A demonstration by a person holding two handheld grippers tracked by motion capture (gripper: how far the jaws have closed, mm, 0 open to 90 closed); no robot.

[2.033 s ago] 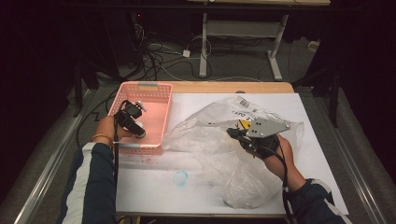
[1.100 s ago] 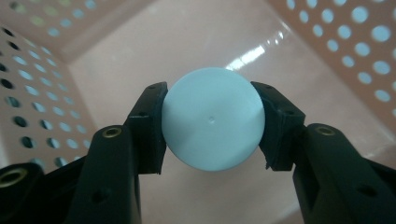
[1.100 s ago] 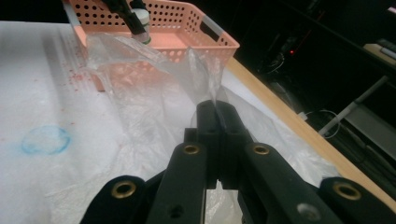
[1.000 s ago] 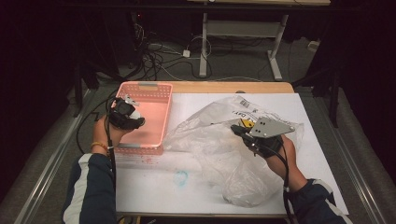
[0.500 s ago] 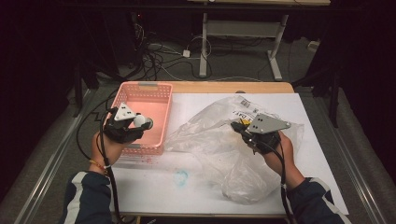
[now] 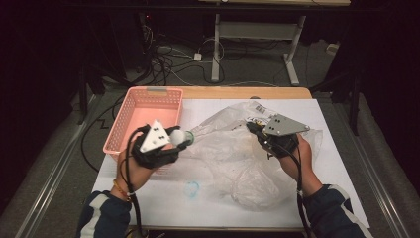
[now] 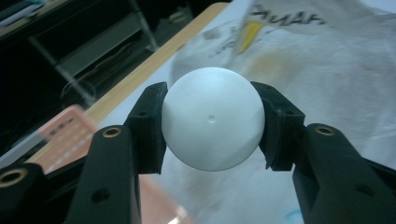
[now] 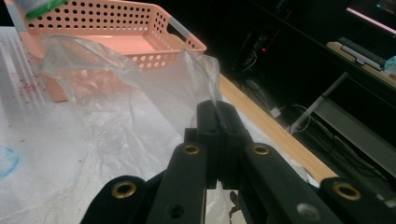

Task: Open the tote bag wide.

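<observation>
Left gripper [image 6: 182, 140]: held in the person's left hand at the near left of the table, just off the basket's near right corner; jaws clamped on the white ball, one pad on each side.
White ball [image 7: 213, 118]: smooth, round, with a tiny dimple on its face; carried clear of the table between the left pads, at the edge of the plastic bag.
Right gripper [image 8: 217, 116]: held in the person's right hand at mid-right; jaws closed tight, pinching a fold of the bag's film and lifting it.
Plastic bag [image 6: 233, 153]: clear, crumpled, spread over the middle of the table between the two grippers; printed label at its far edge.
Blue mark [image 6: 192, 188]: small ring on the white table cover, near edge, below the bag.
Pink basket [image 6: 130, 117]: perforated, rectangular, at the far left of the table.
Table [image 6: 223, 92]: white cover, wooden strip at the far edge.
</observation>
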